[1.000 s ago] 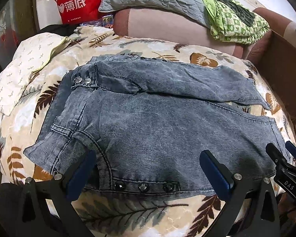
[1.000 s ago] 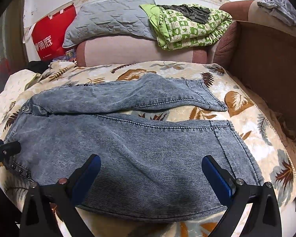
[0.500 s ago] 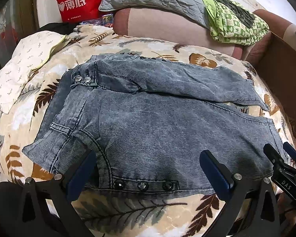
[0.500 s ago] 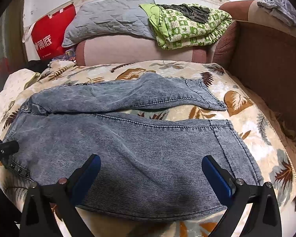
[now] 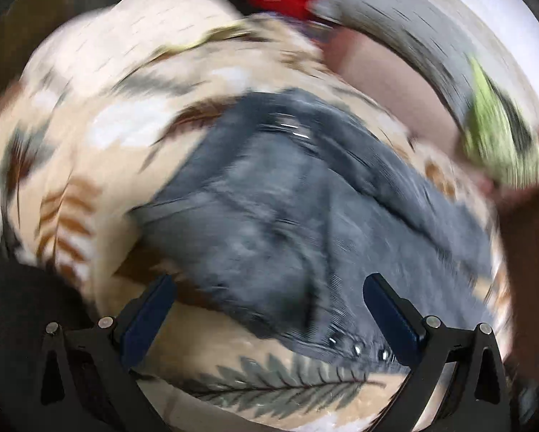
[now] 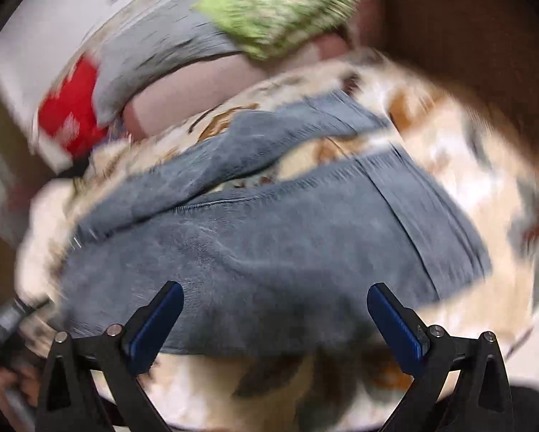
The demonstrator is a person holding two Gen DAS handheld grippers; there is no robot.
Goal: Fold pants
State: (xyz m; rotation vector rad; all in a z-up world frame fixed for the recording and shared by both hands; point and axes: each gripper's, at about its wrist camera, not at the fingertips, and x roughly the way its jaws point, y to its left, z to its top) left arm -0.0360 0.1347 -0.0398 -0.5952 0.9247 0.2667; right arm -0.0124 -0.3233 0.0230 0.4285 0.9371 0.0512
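Both views are heavily motion-blurred. Grey-blue denim pants [image 5: 298, 216] lie flat on a leaf-patterned bedspread [image 5: 89, 165], one leg folded over the other. In the left wrist view my left gripper [image 5: 269, 302] is open and empty over the waistband end, near the row of snap buttons [image 5: 356, 349]. In the right wrist view the pants [image 6: 269, 244] lie with their hems to the right, and my right gripper [image 6: 275, 309] is open and empty over the near edge of the lower leg. The left gripper's tip [image 6: 14, 315] shows at the far left.
A grey pillow [image 6: 161, 46], a green patterned cloth [image 6: 280, 10] and a red bag [image 6: 68, 111] sit at the head of the bed. A brown sofa arm or wall [image 6: 467, 36] borders the right side. A pale pillow [image 5: 125, 36] lies at the left.
Both cameras have swung sharply and tilted, blurring the views. The left gripper has shifted left along the waistband end. Both grippers stay open; the pants have not visibly moved.
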